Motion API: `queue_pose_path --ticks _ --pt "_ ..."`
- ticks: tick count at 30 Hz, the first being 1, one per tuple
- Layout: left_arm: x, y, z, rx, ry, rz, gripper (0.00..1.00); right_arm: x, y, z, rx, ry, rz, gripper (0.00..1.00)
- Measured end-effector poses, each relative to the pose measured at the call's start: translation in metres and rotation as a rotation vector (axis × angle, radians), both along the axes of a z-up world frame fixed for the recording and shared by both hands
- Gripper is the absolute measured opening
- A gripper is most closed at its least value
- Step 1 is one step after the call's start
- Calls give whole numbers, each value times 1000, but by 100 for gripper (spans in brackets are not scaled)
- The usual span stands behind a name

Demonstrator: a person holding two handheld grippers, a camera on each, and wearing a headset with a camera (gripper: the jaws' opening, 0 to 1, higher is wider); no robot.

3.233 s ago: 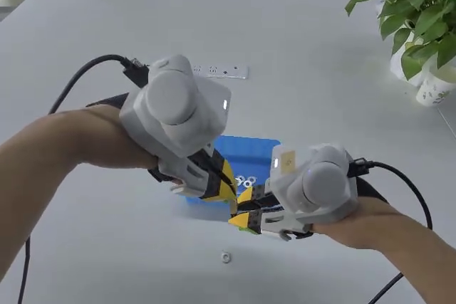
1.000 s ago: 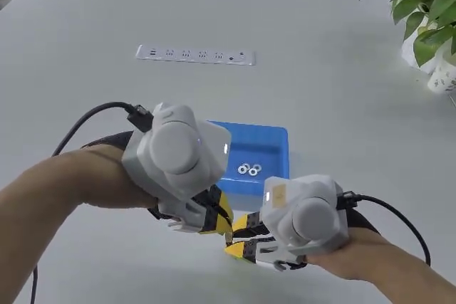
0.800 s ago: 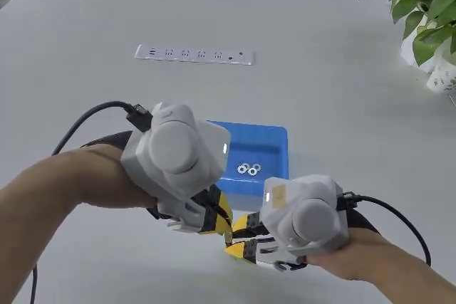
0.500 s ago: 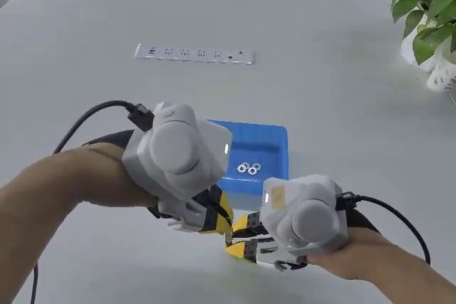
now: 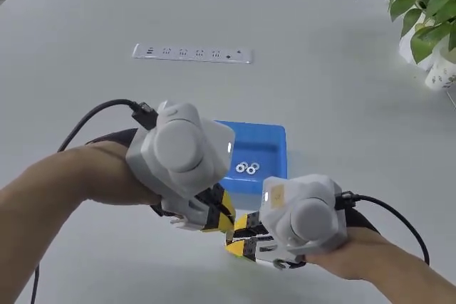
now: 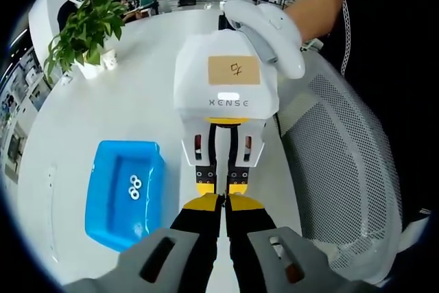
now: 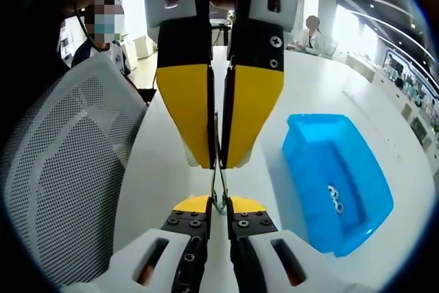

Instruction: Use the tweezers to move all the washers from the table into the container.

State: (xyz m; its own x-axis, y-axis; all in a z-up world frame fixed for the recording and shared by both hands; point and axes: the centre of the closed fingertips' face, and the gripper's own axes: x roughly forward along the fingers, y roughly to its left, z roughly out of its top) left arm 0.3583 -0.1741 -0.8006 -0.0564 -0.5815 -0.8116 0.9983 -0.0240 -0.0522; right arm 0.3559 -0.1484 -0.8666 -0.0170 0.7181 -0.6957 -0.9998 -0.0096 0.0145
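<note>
My two grippers meet tip to tip in front of the blue container (image 5: 265,140). Three washers (image 5: 248,169) lie inside it, also seen as the washers (image 6: 134,186) and the washers (image 7: 335,200). Thin metal tweezers (image 7: 218,169) run between the yellow pads of my left gripper (image 7: 218,159) down to my right gripper (image 7: 212,205). Both sets of jaws are shut on them. In the head view the left gripper (image 5: 229,220) and right gripper (image 5: 239,236) hang just off the container's near edge. The right gripper (image 6: 219,186) faces my left gripper (image 6: 221,202).
A white power strip (image 5: 191,53) lies far back on the grey table (image 5: 342,105). A potted plant (image 5: 420,12) stands at the back right. A mesh office chair (image 6: 343,169) is beside the table edge, and cables trail from both grippers.
Since 3.2 s ago the grippers have drawn back a little from over the container's front edge toward me. Over the last second they have hardly moved.
</note>
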Motion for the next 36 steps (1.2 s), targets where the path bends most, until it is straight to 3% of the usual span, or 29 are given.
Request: queue_pose_path --ticks 20,36 --pt "-1 2 1 2 2 1 6 -2 0 2 -6 1 3 10" --pt "-1 3 34 -40 -21 21 6 1 0 33 9 -27 13 10"
